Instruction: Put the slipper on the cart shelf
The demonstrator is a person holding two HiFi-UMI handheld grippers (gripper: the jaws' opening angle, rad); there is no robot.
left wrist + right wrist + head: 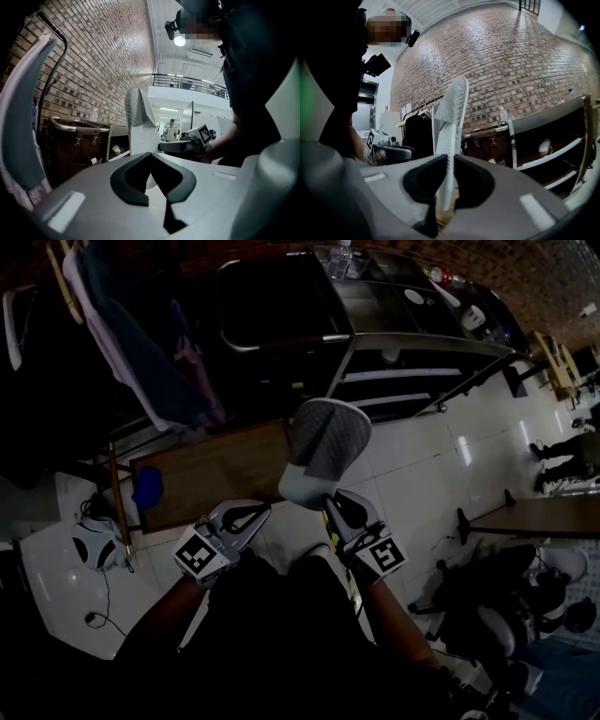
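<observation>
So the right gripper point(330, 501) is clamped on the grey slipper point(323, 446), holding it upright mid-frame, just below the cart point(422, 341). The left gripper point(255, 514) sits beside it, jaws pinched together, empty.

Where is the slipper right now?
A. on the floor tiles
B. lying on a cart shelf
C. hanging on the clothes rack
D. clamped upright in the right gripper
D: the right gripper has its jaws closed on the lower end of the slipper, which stands up from between them.
</observation>
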